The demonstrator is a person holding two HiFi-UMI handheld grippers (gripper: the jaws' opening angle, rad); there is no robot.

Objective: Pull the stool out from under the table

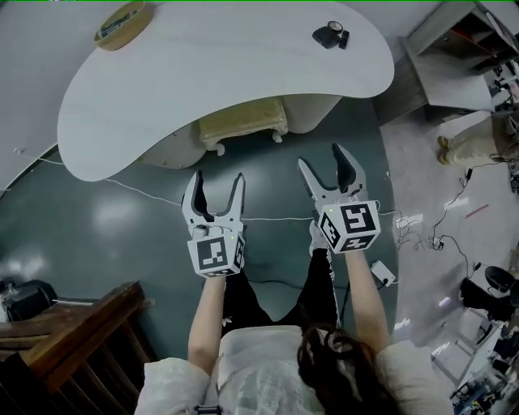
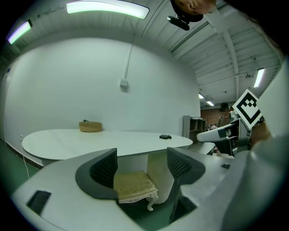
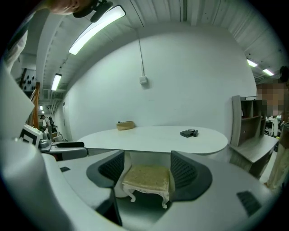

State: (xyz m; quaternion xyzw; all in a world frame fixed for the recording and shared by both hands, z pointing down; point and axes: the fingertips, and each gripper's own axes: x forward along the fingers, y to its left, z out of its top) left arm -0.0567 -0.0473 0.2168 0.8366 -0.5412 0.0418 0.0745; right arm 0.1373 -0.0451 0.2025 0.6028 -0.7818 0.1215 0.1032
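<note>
– Your hair and shoulders are filling the bottom of the head view, and your two forearms are stretching forward over the dark green floor (image 1: 105, 219).

– How are the jaws standing?

– Your left hand-held gripper (image 1: 217, 180) is hanging released, its jaws spread wide and its pads pressing on nothing. Your right hand-held gripper (image 1: 322, 158) is likewise standing wide apart and gripping nothing.

– And where is the stool sitting?

– You are looking at the stool (image 1: 243, 121) tucked under the near, curved-in edge of the white surface (image 1: 227, 73), just in front of the pale pedestal (image 1: 315, 112). Its cushioned seat is partly poking out past the edge. Each gripper view is framing it in the gap between that gripper's jaws, yet it is sitting well apart from both; you are touching nothing.

– Is anything lying on top?

– A woven basket (image 1: 122, 24) is resting near the far left edge, and some small dark items (image 1: 330, 35) are lying toward the right end. A white cable (image 1: 138, 190) is trailing across the floor in front of the surface, and a dark wooden piece of furniture (image 1: 65, 340) is standing at your left.
</note>
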